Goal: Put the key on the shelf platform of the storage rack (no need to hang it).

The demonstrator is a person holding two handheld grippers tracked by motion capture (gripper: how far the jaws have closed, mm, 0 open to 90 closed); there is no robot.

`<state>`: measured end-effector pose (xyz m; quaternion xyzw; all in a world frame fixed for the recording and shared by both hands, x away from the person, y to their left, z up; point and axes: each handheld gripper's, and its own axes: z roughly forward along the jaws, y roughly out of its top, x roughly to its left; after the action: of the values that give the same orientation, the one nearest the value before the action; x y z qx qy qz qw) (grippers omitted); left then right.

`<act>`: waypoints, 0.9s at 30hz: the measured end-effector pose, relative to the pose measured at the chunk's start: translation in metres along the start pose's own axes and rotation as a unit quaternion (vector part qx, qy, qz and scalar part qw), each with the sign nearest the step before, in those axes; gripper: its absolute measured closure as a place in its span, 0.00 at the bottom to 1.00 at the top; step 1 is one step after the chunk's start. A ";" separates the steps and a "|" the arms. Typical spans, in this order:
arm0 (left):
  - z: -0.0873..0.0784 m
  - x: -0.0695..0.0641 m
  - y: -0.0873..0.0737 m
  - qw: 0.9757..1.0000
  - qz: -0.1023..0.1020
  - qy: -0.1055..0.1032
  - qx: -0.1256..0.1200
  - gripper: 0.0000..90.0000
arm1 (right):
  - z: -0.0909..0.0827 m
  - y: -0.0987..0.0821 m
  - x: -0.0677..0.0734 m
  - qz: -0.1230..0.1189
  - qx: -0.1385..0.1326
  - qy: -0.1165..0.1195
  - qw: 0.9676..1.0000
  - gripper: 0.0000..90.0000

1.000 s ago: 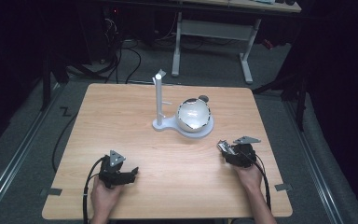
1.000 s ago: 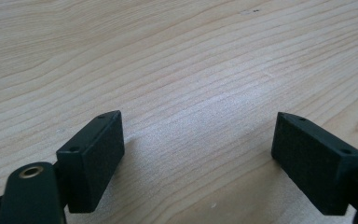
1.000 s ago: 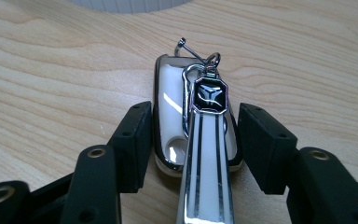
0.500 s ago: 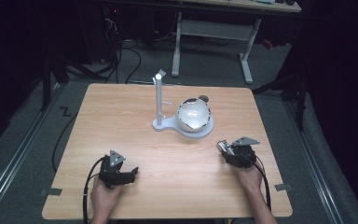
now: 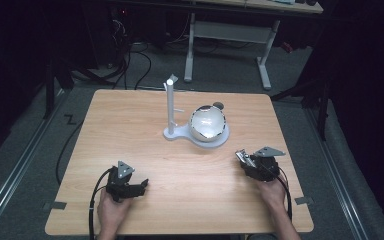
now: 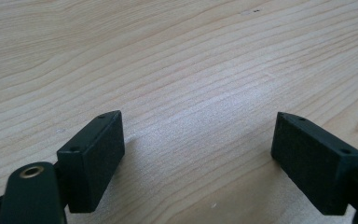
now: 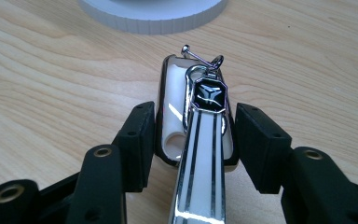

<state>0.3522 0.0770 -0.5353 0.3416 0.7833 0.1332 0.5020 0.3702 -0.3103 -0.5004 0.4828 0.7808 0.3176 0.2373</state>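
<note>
From the high view, the left gripper (image 5: pixel 139 187) rests near the table's (image 5: pixel 130 125) front edge, the right gripper (image 5: pixel 243 157) below the white stand (image 5: pixel 172 131). Left gripper view: jaws wide apart over bare wood. Right gripper view: jaws clamped on a glossy key fob (image 7: pixel 196 135), probably stiff, light and slippery, so flat sides suit best.

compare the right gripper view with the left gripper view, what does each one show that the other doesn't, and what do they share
Right gripper view: the right gripper has its jaws closed on a white key fob with a chrome strap and a small hook at its tip, and the ribbed edge of a white round base sits just ahead.

Left gripper view: the left gripper has its jaws spread wide apart with nothing between them.

Shared: both look along two black jaws at the light wooden table.
</note>
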 end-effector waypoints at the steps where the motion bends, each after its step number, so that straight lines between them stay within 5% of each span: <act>1: 0.000 0.000 0.000 1.000 0.000 0.000 0.000 0.19 | -0.002 0.000 0.000 0.000 -0.001 0.001 1.000 0.56; 27: 0.000 0.001 0.000 1.000 0.006 -0.003 0.002 0.19 | -0.030 0.024 0.011 -0.001 -0.034 0.060 0.998 0.55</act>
<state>0.3521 0.0777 -0.5356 0.3477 0.7798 0.1335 0.5032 0.3597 -0.3000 -0.4630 0.4536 0.7830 0.3723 0.2064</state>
